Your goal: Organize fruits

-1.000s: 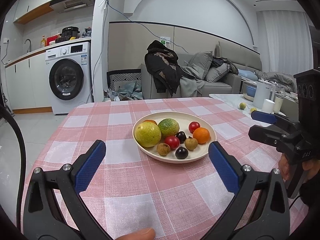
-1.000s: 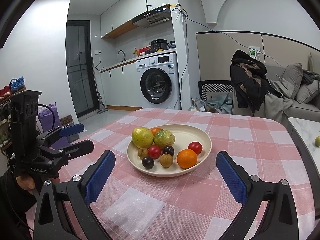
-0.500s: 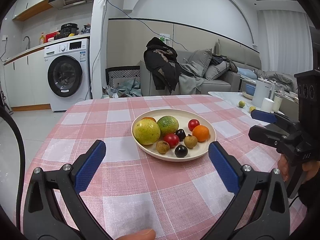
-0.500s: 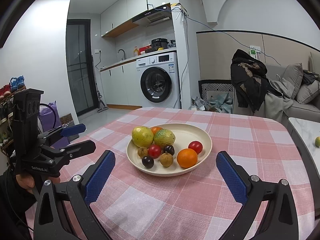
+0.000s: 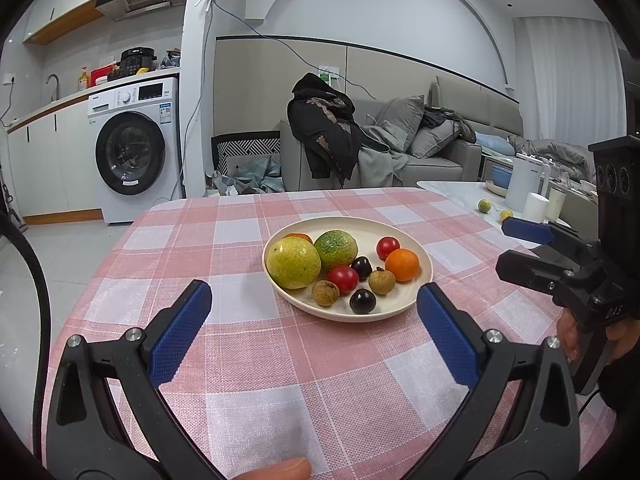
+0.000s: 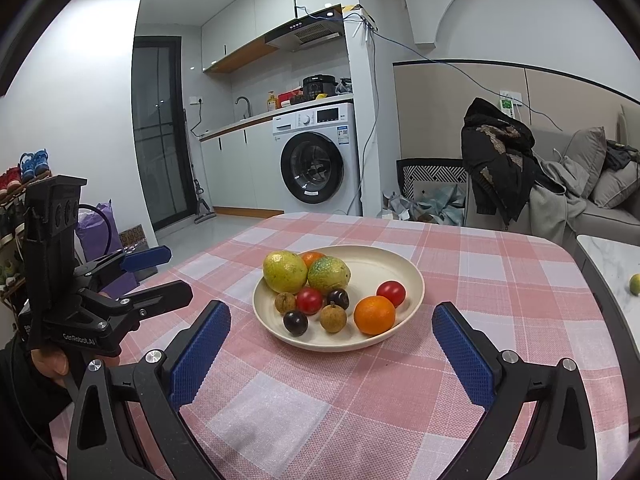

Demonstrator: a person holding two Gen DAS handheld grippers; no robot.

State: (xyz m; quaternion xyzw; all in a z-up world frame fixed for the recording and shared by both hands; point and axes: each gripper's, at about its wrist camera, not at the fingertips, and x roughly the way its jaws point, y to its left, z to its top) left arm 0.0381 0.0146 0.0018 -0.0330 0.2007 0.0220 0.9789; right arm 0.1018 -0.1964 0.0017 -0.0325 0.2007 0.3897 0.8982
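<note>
A cream plate [image 5: 416,248] [image 6: 400,264] sits mid-table on the pink checked cloth. It holds a yellow-green fruit [image 5: 293,263] [image 6: 285,272], a green fruit [image 5: 335,250] [image 6: 328,275], an orange [image 5: 402,265] [image 6: 374,315], two red tomatoes [image 5: 343,279] [image 6: 391,293], dark plums [image 5: 362,301] [image 6: 295,323] and brown longans [image 5: 325,293] [image 6: 333,318]. My left gripper [image 5: 314,332] is open and empty, short of the plate's near rim. My right gripper [image 6: 332,356] is open and empty, just short of the plate.
The table's far edge faces a washing machine [image 5: 132,152] and a grey sofa [image 5: 420,152] with a black jacket. A side table at the right holds a white kettle [image 5: 524,188] and two small green fruits [image 5: 485,205].
Both grippers stayed open and almost still. The left view shifted slightly, the plate sitting a little lower and nearer.
</note>
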